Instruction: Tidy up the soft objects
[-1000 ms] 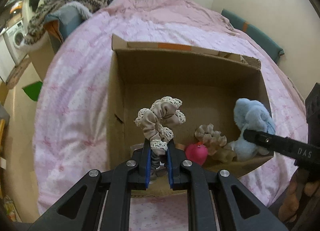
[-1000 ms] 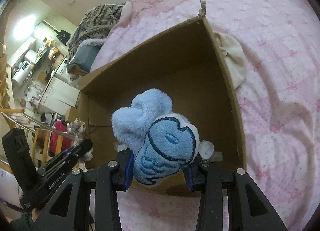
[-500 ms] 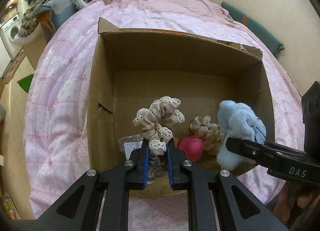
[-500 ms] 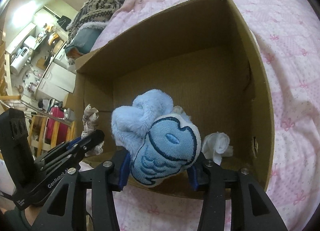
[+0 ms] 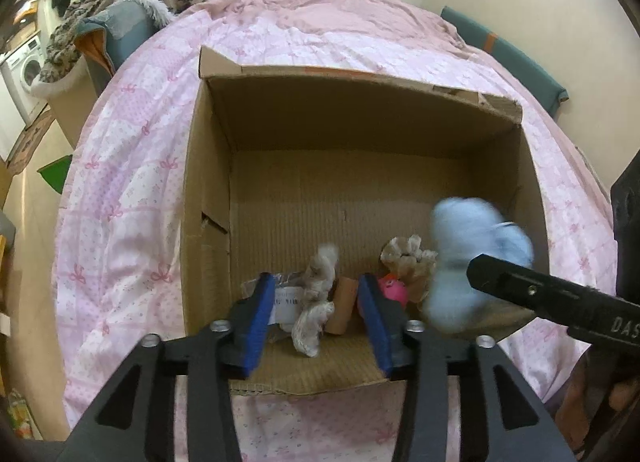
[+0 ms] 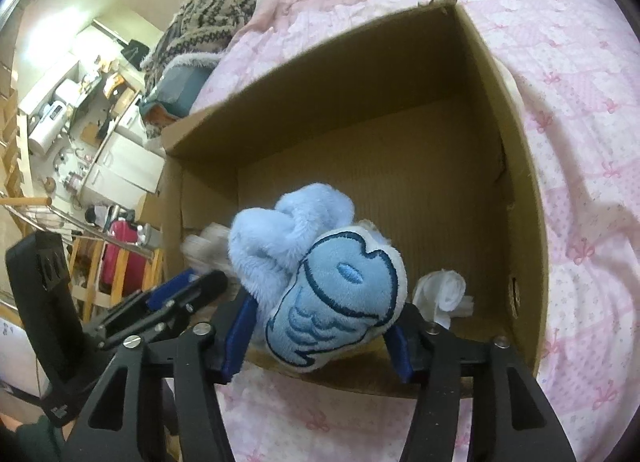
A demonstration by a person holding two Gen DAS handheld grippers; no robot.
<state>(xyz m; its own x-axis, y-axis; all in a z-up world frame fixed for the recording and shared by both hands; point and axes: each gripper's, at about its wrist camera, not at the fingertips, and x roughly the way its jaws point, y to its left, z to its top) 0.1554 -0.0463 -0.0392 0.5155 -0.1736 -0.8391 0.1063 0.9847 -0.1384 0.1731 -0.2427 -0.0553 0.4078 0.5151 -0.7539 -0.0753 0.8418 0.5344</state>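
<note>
I have both grippers over the near edge of the cardboard box (image 5: 208,197), which sits open-topped on the pink bedspread (image 5: 132,181) so that soft things can simply be let go into it.

My left gripper (image 5: 316,314) has its jaws spread wide with nothing between the blue pads. The beige lace-trimmed scrunchie (image 5: 316,294) shows blurred in the gap at 12 o'clock from the jaws, apparently dropping toward the box floor; I cannot tell whether it has landed. It is heading for the near-left part of the box, beside a crumpled plastic packet (image 5: 286,298) at its 9 o'clock and an orange-brown block (image 5: 344,302) at its 3 o'clock. A pink rubbery toy (image 5: 394,290) and a second beige scrunchie (image 5: 408,258) lie further toward 3 o'clock.

My right gripper (image 6: 320,326) has the light blue plush toy (image 6: 332,298) between its jaws. The jaws look parted around it, and the left wrist view shows it smeared, so I judge it is being let go, though I cannot be sure. It hangs over the near wall, with a white cloth wad (image 6: 444,294) on the floor at its 3 o'clock. The far half of the box is bare, so there is room.
</note>
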